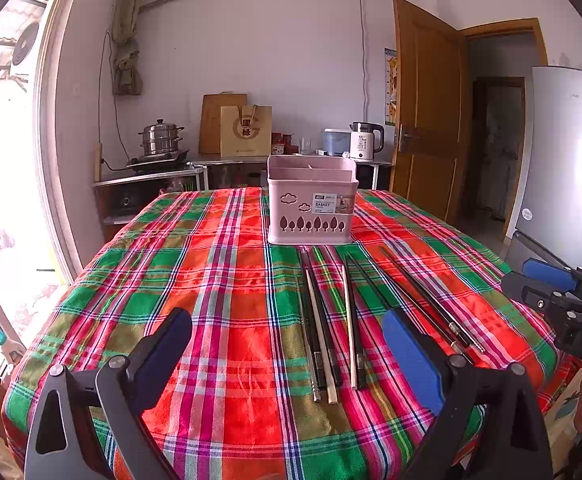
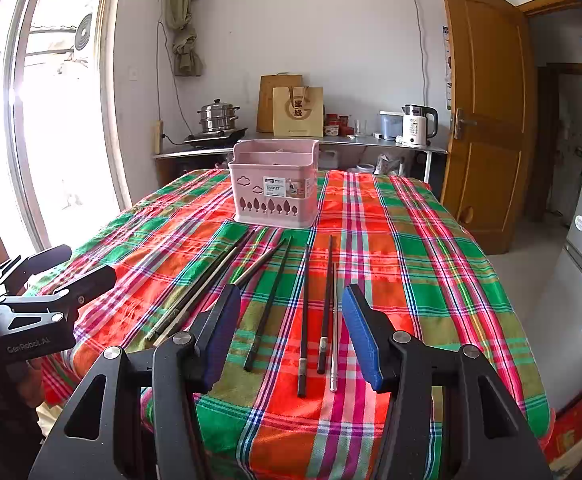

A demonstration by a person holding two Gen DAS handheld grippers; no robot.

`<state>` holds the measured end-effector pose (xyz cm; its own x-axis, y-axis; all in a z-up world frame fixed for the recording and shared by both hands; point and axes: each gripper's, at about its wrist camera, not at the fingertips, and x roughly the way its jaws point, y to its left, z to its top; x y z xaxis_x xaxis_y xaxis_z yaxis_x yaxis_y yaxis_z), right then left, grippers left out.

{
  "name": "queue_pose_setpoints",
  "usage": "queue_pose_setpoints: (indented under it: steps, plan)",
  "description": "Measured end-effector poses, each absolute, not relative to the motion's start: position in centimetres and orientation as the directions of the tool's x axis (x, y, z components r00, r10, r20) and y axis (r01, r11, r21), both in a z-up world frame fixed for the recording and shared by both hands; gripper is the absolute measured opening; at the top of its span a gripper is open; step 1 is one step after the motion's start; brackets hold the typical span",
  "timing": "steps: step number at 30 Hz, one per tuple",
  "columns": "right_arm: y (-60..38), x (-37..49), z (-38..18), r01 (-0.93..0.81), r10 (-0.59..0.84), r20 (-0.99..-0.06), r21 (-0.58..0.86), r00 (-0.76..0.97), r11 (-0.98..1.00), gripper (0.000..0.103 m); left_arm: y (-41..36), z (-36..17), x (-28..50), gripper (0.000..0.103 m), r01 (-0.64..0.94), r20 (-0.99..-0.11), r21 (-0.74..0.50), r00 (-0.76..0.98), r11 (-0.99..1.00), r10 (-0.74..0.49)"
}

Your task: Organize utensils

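Plaid-covered table (image 1: 219, 280), pink utensil basket (image 1: 311, 200) beyond both jaws, loose chopsticks (image 1: 323, 332) lying ahead of the left gripper (image 1: 287, 344), right gripper (image 2: 291, 320) over more, both jaws spread, empty.

Loose chopsticks (image 1: 323, 332) lie before an upright pink basket (image 1: 311, 204)

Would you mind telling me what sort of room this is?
Most likely a home kitchen-dining room: a steamer pot on a cooktop, an electric kettle on the counter, and a fridge beside the table.
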<state>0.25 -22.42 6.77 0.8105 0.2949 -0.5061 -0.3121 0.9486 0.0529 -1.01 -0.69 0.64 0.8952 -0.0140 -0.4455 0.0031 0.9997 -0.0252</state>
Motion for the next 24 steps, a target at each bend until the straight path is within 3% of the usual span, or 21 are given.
queue_pose_setpoints:
  steps: [11, 24]
  plan:
    - [-22.3, 0.4, 6.7, -0.313, 0.295, -0.508, 0.053, 0.809, 0.948, 0.054, -0.6, 0.6, -0.6, 0.097, 0.011, -0.456, -0.025, 0.89, 1.0, -0.021]
    - [-22.8, 4.5, 5.3, -0.313, 0.293, -0.551, 0.061, 0.781, 0.948, 0.054, 0.8, -0.7, 5.6, 0.097, 0.04, -0.542, -0.018, 0.839, 0.999, -0.044]
